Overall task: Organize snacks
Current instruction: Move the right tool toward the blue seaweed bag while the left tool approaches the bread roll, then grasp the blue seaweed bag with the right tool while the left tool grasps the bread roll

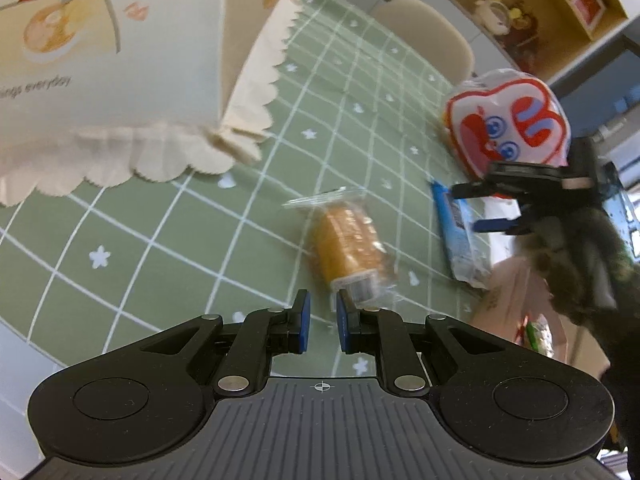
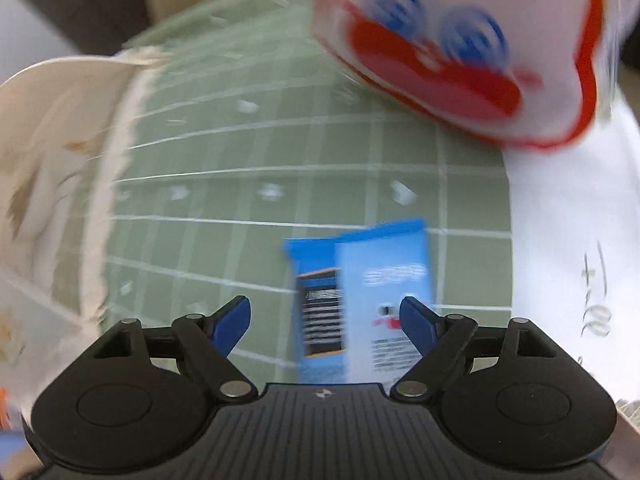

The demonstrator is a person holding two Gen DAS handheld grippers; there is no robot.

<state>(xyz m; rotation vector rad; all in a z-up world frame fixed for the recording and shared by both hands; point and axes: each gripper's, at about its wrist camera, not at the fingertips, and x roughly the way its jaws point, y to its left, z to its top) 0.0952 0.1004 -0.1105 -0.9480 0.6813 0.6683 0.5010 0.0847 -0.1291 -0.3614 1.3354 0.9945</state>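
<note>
Left gripper [image 1: 322,322] fingers nearly closed, empty, right by the wrapped cake [image 1: 348,256].
Right gripper [image 2: 326,318] wide open, empty, over the blue packet [image 2: 384,280]: probably light, crinkly, slippery, so pinch mid-body.

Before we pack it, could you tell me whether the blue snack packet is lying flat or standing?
Lying flat: the blue snack packet rests face-up on the green checked tablecloth, its printed panel showing below the open right gripper.

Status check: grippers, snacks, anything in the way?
Left gripper nearly closed, empty, at the wrapped cake. Right gripper open over the blue packet. Red-and-white bag just beyond. Path clear.
</note>
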